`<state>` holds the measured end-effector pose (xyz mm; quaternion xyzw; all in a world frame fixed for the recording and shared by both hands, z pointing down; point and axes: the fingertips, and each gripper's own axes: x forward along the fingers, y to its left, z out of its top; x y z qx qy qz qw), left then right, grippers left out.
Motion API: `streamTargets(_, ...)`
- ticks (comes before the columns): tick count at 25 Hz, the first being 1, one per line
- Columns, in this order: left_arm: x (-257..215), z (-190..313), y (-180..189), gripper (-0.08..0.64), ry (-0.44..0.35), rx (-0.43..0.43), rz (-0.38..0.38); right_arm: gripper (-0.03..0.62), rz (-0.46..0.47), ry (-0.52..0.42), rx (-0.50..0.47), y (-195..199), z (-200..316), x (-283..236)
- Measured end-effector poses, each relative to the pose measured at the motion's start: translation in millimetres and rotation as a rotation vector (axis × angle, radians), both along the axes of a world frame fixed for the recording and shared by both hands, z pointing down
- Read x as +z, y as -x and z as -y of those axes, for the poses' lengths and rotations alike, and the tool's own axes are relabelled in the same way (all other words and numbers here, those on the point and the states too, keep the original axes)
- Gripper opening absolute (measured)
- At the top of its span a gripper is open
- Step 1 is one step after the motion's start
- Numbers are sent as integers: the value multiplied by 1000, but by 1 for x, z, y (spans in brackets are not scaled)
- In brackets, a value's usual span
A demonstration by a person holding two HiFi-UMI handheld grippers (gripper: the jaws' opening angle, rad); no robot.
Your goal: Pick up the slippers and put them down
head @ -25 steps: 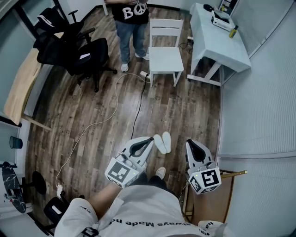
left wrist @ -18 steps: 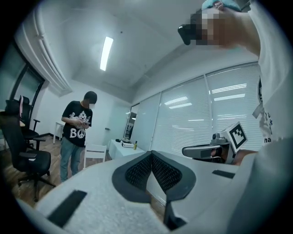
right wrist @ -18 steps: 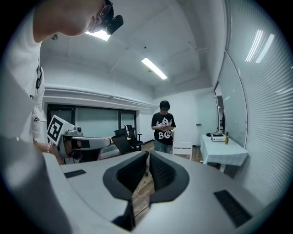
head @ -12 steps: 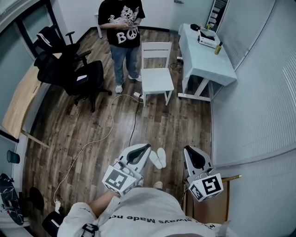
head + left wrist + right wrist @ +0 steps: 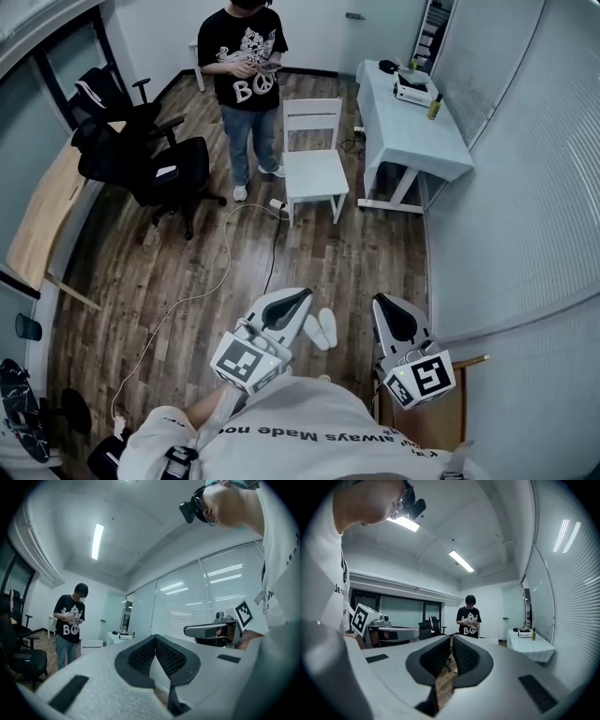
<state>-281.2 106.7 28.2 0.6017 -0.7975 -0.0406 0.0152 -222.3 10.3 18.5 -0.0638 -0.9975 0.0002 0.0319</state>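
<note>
- While both tongs are held level and well above the floor (image 5: 187,281), neither has hold of anything. The left gripper (image 5: 287,305) has its jaws pressed together with nothing between them. The right gripper (image 5: 395,317) is likewise closed and empty.
- Slippers (image 5: 321,328): a white pair, side by side and touching, lying flat on the wooden floor between the two grippers, nearer the left one.
- Judgement: no grasp is in hand. Whether the pair is yet to be lifted or already set down cannot be settled.
- If the lift is due, part the jaws first, tip the tongs downward and descend squarely over the pair. Take each slipper by its thin edge; pressing on top would likely make it slide.
- Cable (image 5: 225,253) lies well apart from the slippers and poses no obstruction.
</note>
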Motion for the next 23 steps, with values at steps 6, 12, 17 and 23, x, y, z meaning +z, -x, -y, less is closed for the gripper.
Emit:
streamTargets(6,-10,7,4,11,-6,17,29,25,21,0,6,9,2,-8)
streamTargets(12,-10,7,3,11,-21,16,14,25,17,-1,16,8,4,-9)
streamTargets(17,-7,14,7,12,-7,6,8,25,22,-5,45,11,16,-12)
streamTargets(23,-11,17,2,11,-22,21,29,25,21,-24,47,10,19,-14)
